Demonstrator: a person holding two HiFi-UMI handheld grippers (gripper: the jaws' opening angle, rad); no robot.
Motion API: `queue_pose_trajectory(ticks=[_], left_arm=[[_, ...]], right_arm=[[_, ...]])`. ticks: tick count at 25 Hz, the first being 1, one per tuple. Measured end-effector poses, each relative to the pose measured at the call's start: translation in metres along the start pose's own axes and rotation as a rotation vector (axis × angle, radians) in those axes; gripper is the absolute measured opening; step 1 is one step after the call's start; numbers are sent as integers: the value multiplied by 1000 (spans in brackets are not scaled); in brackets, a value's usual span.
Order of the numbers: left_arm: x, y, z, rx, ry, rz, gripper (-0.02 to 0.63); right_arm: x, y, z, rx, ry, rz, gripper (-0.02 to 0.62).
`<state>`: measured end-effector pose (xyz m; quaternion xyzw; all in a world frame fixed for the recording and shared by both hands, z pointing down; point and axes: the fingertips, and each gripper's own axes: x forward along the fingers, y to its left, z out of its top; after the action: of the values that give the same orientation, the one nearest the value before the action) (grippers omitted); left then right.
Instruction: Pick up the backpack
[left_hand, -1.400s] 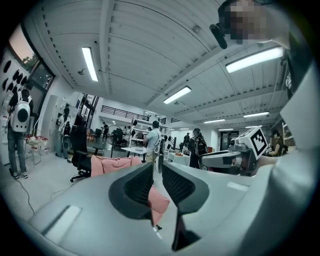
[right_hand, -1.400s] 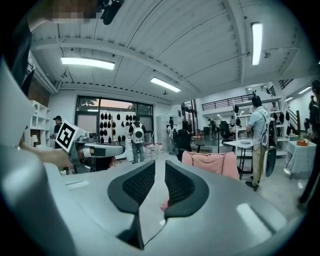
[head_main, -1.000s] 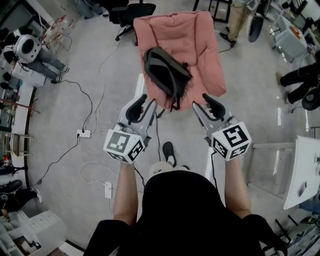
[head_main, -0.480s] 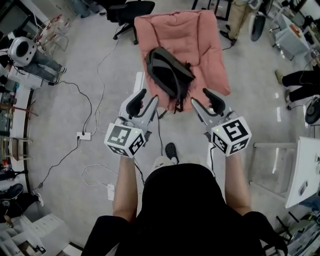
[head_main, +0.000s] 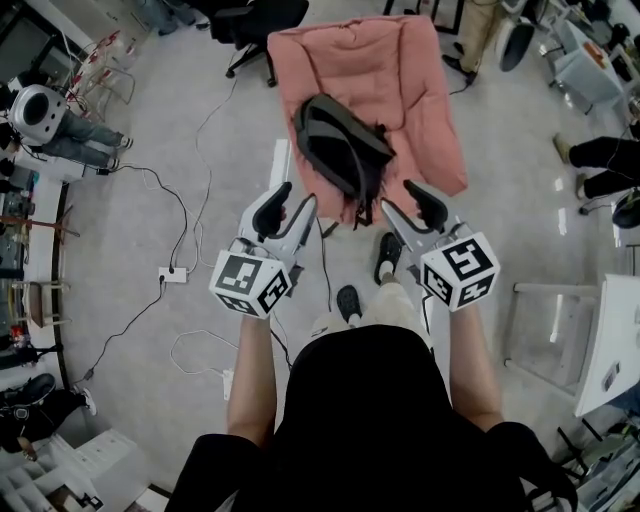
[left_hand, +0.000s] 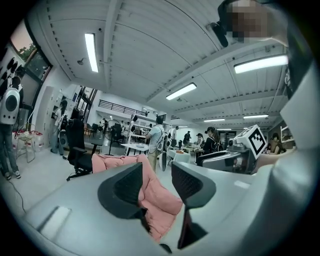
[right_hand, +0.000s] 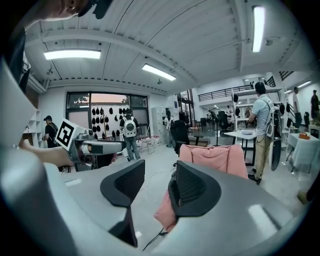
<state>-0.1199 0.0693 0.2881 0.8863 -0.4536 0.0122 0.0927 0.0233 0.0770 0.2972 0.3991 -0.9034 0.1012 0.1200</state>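
**Both grippers open, near the backpack**

The backpack (head_main: 340, 150) lies on a pink padded chair (head_main: 400, 70), with a strap hanging over the chair's front edge. The left gripper (head_main: 290, 203) is near that edge on the left, its jaws opening with nothing between them. The right gripper (head_main: 402, 198) is on the right, its jaws wide apart and empty. Neither gripper touches the backpack.

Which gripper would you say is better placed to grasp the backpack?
Probably the right gripper: open, nearest the straps dangling from the backpack; the left gripper, jaws opening on nothing, sits farther aside.
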Motion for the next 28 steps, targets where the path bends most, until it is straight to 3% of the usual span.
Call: queue_pose_trajectory(ticks=[11, 28], left_arm=[[50, 47, -6, -18, 65, 52, 179], [156, 116, -33, -94, 194, 186, 164]], right_arm=[[58, -47, 0, 39, 36, 42, 179], [167, -145, -7, 98, 153, 196, 179]])
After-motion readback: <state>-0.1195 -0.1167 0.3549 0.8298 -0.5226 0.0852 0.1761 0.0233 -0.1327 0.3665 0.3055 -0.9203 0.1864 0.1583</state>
